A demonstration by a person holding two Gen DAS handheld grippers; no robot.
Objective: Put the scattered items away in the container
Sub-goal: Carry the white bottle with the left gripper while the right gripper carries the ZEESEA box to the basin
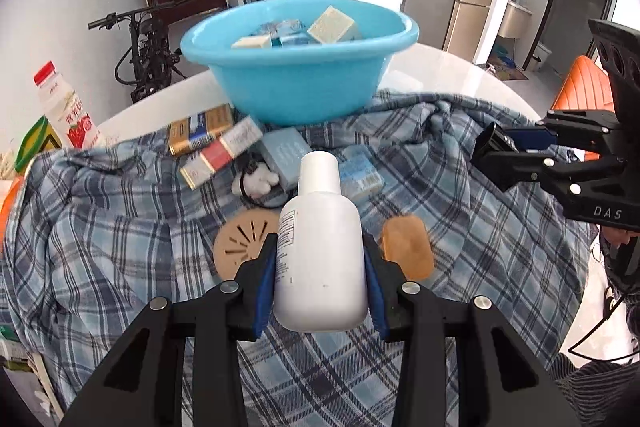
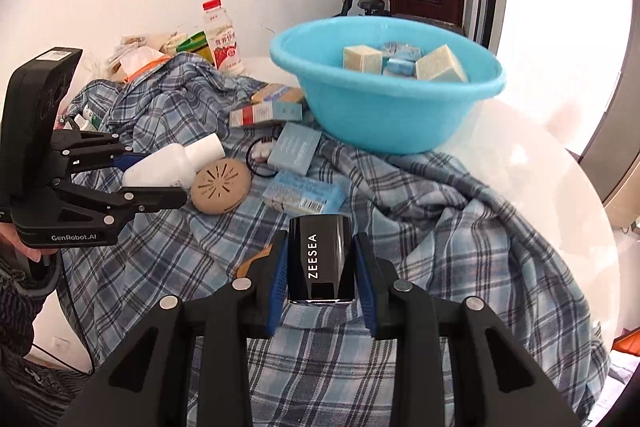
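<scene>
My left gripper is shut on a white plastic bottle, held above the plaid cloth; it also shows in the right wrist view. My right gripper is shut on a black ZEESEA box, also seen at the right of the left wrist view. The blue basin stands at the back and holds several small boxes and sponge blocks. On the cloth lie cigarette-style boxes, light blue packets, a round tan disc, a tan soap-like piece and a hair tie with a white charm.
A blue plaid cloth covers a round white table. A red-capped drink bottle and clutter stand at the table's left edge. An orange chair is at the right. A bicycle stands behind the table.
</scene>
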